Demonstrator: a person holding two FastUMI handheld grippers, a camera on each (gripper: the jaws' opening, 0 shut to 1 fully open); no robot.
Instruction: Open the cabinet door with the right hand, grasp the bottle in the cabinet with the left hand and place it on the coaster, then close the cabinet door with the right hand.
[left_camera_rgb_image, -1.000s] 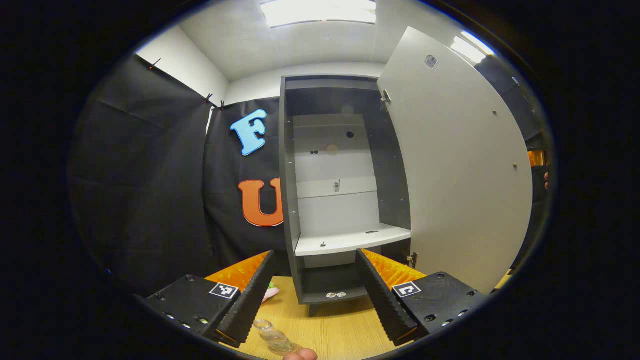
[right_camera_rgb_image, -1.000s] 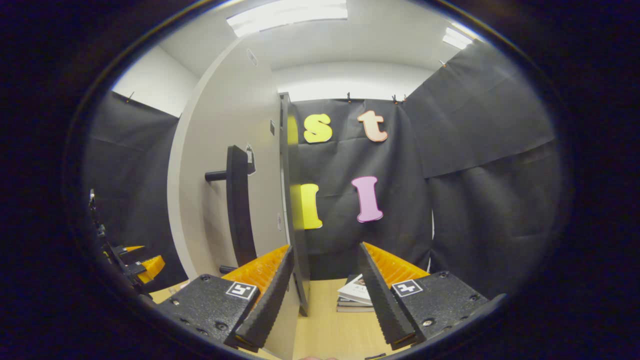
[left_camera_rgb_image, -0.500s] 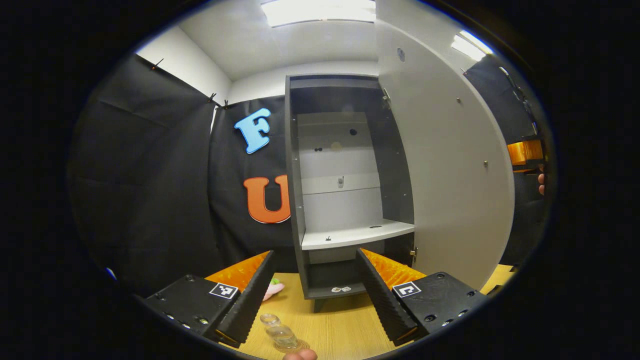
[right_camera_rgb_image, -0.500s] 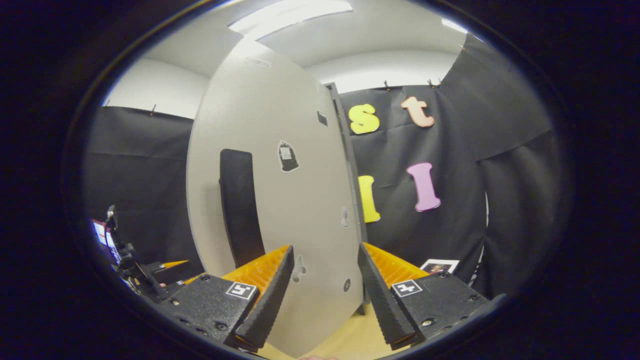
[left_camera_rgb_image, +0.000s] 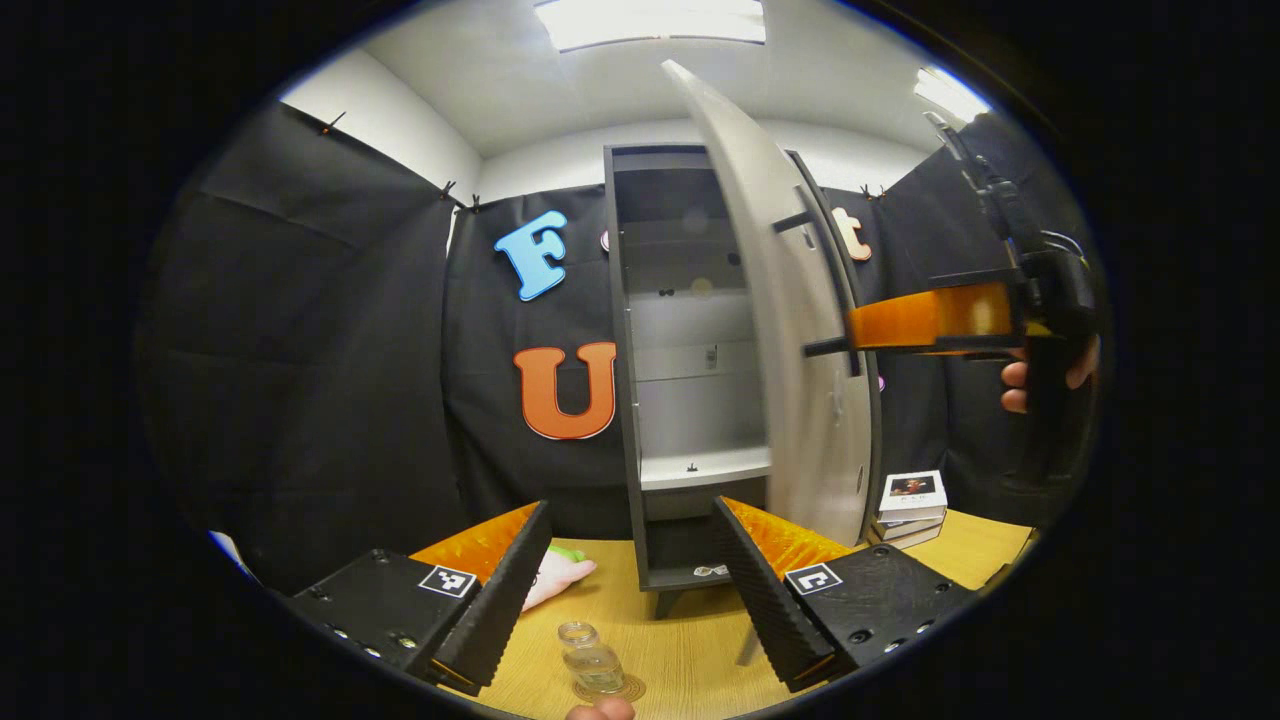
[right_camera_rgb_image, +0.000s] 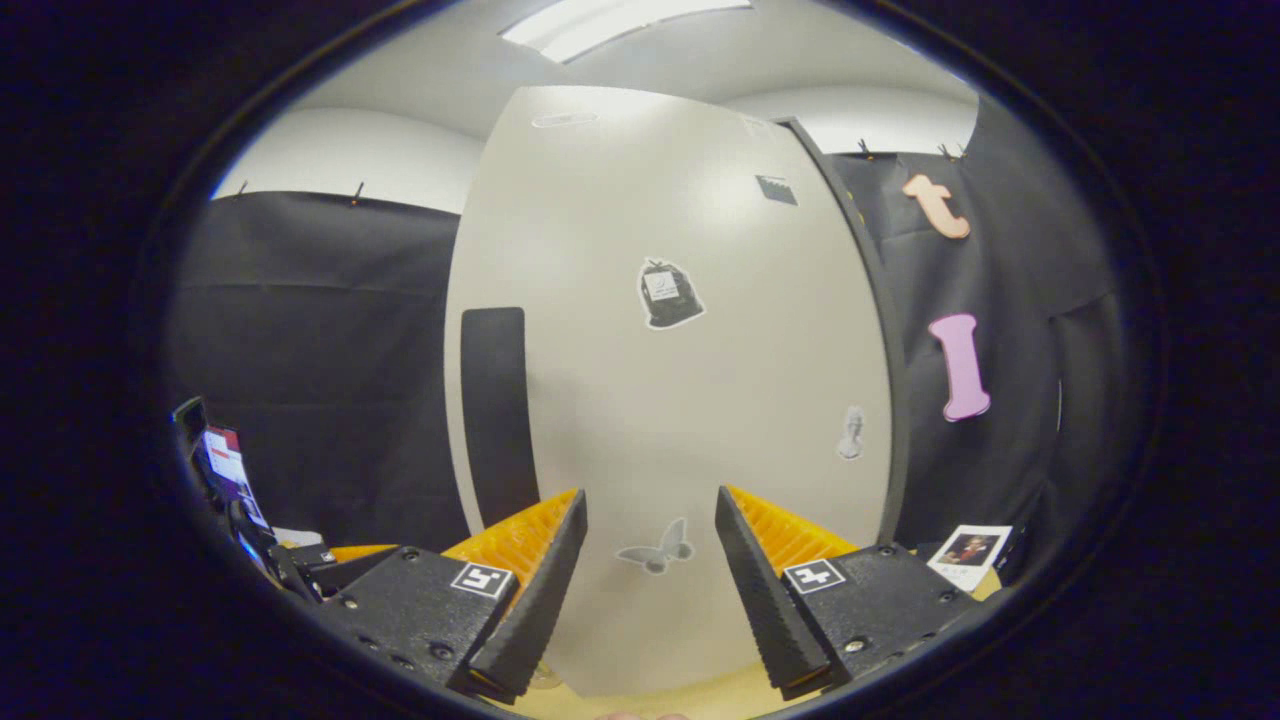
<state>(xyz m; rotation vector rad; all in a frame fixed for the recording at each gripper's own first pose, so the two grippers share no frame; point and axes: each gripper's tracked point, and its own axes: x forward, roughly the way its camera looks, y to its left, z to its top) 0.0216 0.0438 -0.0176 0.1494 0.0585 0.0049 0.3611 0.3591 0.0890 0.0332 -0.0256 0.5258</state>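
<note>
Late stage of the task, door-closing in hand. Cabinet (left_camera_rgb_image: 690, 360), far centre on the tabletop (left_camera_rgb_image: 690, 650): interior shelves bare, nothing left to fetch inside. Cabinet door (left_camera_rgb_image: 790, 330) about half swung, edge-on in the left gripper view, broad outer face (right_camera_rgb_image: 680, 380) with dark upright handle (right_camera_rgb_image: 497, 410) close ahead in the right gripper view; not yet shut against the frame. Right tool (right_camera_rgb_image: 650, 590): spread wide, nothing between the fingers, facing the door just right of the handle; seen also at far right in the left gripper view (left_camera_rgb_image: 900, 325), held by a hand (left_camera_rgb_image: 1040, 375), reaching toward the door's outer side. Left tool (left_camera_rgb_image: 630, 590): spread, empty, near edge of the tabletop. Bottle (left_camera_rgb_image: 592, 660): upright on the coaster (left_camera_rgb_image: 630, 688), near, between the left tool's fingers but apart from them; placing judged complete. Remaining: final push of the door to full closure. Stack of books (left_camera_rgb_image: 908, 505) far right, pink toy (left_camera_rgb_image: 555, 578) near left, both outside the task.
</note>
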